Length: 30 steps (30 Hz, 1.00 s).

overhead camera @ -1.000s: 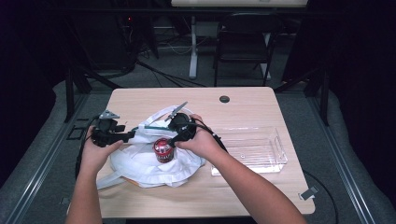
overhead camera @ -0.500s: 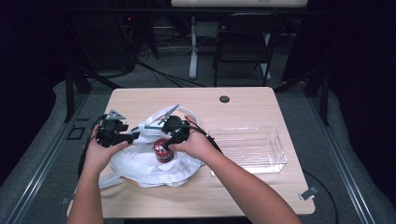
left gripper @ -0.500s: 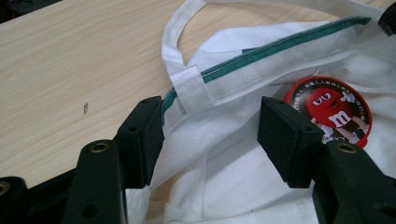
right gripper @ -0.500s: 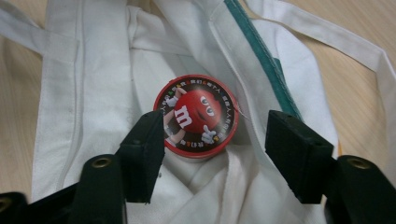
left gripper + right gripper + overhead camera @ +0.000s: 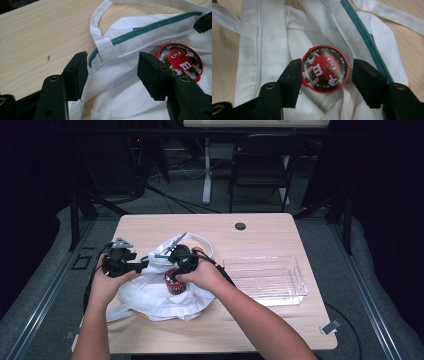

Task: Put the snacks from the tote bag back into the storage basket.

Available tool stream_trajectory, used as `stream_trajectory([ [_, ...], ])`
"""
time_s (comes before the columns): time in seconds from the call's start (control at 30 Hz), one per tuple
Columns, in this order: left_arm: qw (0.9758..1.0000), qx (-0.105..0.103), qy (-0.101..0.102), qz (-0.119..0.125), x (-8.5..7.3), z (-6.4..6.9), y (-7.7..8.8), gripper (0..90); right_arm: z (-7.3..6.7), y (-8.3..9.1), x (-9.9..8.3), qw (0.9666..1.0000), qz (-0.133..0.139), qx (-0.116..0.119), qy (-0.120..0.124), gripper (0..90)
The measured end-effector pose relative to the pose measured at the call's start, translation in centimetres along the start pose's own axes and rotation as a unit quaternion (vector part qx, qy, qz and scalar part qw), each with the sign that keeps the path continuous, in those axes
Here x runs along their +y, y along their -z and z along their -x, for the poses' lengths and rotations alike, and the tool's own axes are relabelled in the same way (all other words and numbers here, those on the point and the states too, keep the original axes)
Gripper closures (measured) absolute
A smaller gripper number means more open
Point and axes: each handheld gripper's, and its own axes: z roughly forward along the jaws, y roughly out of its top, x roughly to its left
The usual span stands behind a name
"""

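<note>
Tin (image 5: 325, 69), red and round, sat upright in the mouth of the white bag (image 5: 150, 295) at the middle of the table (image 5: 260, 235), its printed lid with a red cartoon candy face turned up. The right gripper (image 5: 325, 80) came down over it with its jaws spread on either side of the lid. The left pad lay right against the tin's rim; the right pad stood just clear of it, with a sliver of cloth showing in between, so whether the tin was truly pinched could not be told. In the high view the right hand (image 5: 207, 275) covered most of that gripper (image 5: 182, 262), and the tin (image 5: 174, 281) peeked out below it.

Over to the left gripper (image 5: 112, 72): its jaws had just been opening and stood wide apart, gripping nothing. Between them lay the bag's hem, a green-edged seam with a sewn-on handle tab, the cloth loose under the pads. The tin (image 5: 183, 61) showed beyond its right jaw, and a black tip of the other gripper poked in at the top right corner. In the high view the left gripper (image 5: 131, 265) hovered at the bag's left edge, held by the left hand (image 5: 107, 285).

Around them, the bag was soft, creased cotton, crumpled in folds, its long white straps looping out over the pale wood-grain tabletop. A clear plastic tray (image 5: 295, 275), rectangular and glossy, rested well apart to the right. A small dark round cap (image 5: 240, 226) sat in the tabletop near the far edge. Nothing stood between the grippers and the tin except the bag's own folds.
</note>
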Motion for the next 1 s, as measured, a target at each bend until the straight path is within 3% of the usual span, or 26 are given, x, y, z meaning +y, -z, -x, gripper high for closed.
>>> stream_trajectory([
  [0.13, 0.9999, -0.002, 0.013, -0.006, 0.0, -0.1, 0.1, 42.0, -0.1, -0.4, 0.3, 0.9998, -0.014, -0.010, 0.007, 36.1],
  [0.37, 0.9999, -0.006, 0.011, -0.009, -0.1, -0.1, 0.3, 41.6, 0.4, -1.2, 0.5, 0.9993, -0.031, 0.006, -0.022, 30.2],
  [0.67, 0.9998, -0.005, 0.017, -0.012, -0.4, -0.2, 0.4, 41.4, 0.7, -2.0, 0.6, 0.9982, -0.044, 0.017, -0.037, 24.7],
  [1.0, 0.9997, 0.000, 0.023, -0.009, -0.5, -0.3, 0.4, 41.5, 0.4, -2.8, 0.6, 0.9976, -0.063, 0.019, -0.024, 23.1],
])
